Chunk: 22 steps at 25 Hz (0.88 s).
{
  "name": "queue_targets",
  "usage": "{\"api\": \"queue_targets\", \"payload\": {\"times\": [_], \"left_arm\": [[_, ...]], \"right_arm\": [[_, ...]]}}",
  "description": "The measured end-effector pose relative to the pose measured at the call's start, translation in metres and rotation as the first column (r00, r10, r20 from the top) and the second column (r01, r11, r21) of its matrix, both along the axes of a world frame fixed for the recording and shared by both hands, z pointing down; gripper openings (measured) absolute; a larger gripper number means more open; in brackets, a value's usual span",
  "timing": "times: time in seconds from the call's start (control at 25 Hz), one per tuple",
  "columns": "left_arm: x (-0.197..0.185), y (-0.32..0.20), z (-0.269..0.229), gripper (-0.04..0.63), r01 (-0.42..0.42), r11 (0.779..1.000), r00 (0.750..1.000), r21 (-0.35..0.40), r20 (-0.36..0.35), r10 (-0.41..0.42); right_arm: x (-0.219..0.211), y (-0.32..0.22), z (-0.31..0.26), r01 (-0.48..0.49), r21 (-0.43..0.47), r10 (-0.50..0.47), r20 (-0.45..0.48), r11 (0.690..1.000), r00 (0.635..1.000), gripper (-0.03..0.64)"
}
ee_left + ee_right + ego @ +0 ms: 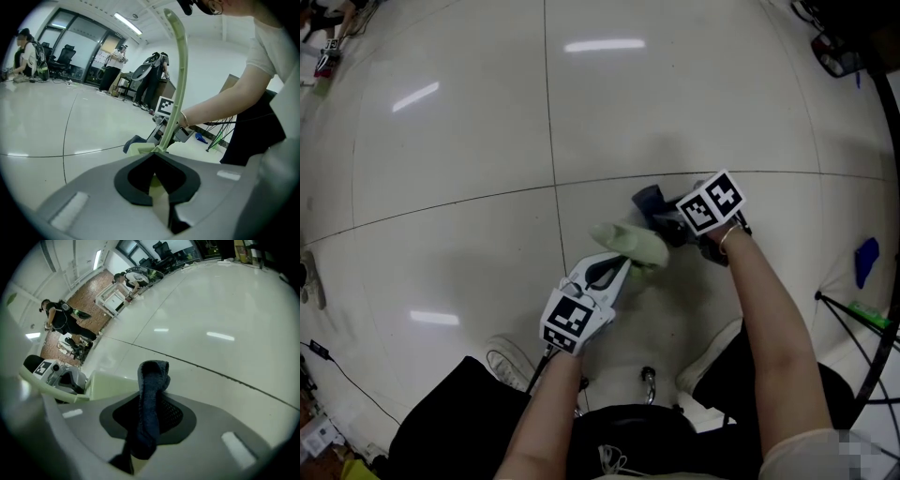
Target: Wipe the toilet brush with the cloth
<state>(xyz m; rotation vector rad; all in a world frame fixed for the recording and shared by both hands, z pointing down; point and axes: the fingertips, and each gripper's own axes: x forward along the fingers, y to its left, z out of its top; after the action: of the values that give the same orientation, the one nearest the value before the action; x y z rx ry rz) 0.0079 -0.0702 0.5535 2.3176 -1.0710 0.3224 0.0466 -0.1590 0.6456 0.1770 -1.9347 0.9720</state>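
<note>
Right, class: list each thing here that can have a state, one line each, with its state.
left gripper: shut on the toilet brush
right gripper: shut on the cloth
toilet brush: held, its handle curving away from the left gripper
cloth: bunched, folded over, sticking out beside the toilet brush

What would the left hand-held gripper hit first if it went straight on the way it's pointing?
Past the toilet brush it grips, the left hand-held gripper points at the cloth in the right hand-held gripper. It would probably meet the cloth first, though depth is hard to judge.
</note>
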Motion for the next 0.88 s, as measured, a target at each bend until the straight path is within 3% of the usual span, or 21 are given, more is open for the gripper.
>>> {"api": "queue_targets", "payload": {"times": [0.08,0.12,0.28,0.36,0.44,0.6,0.76,0.88], "left_arm": [[0.0,0.002,0.0,0.006,-0.004,1.0,1.0,-0.006,0.004,0.004],[0.0,0.003,0.0,0.006,-0.005,1.0,1.0,-0.007,0.006,0.005],[-0.001,0.003,0.0,0.006,-0.006,1.0,1.0,-0.004,0.004,0.006],[-0.003,0.004,0.0,0.006,0.0,1.0,1.0,-0.005,0.001,0.0],[-0.003,0.002,0.0,0.006,0.007,1.0,1.0,-0.005,-0.001,-0.007],[-0.002,-0.002,-0.001,0.006,0.016,1.0,1.0,-0.005,-0.012,-0.016],[-0.006,-0.002,0.002,0.006,0.018,1.0,1.0,-0.02,-0.004,-0.018],[-0.008,0.001,0.004,0.006,0.034,0.998,0.999,-0.044,-0.008,-0.035]], "right_arm": [[0.003,-0.004,-0.008,0.018,0.039,-0.017,-0.014,0.999,1.0,0.092],[-0.004,-0.007,-0.018,0.014,0.051,-0.015,0.022,0.999,1.0,0.092],[-0.063,-0.013,-0.074,-0.018,0.014,0.013,0.287,1.0,0.958,0.092],[-0.083,-0.002,-0.08,0.043,-0.004,-0.039,0.32,0.999,0.947,0.092],[-0.088,0.005,-0.069,0.087,-0.009,-0.081,0.285,0.996,0.955,0.092],[-0.074,0.0,-0.045,0.027,-0.03,-0.02,0.238,0.999,0.971,0.091],[-0.037,-0.001,-0.026,-0.017,0.03,0.014,0.118,0.999,0.993,0.092],[0.006,0.001,-0.019,-0.102,0.1,0.099,0.036,0.99,0.994,0.092]]}}
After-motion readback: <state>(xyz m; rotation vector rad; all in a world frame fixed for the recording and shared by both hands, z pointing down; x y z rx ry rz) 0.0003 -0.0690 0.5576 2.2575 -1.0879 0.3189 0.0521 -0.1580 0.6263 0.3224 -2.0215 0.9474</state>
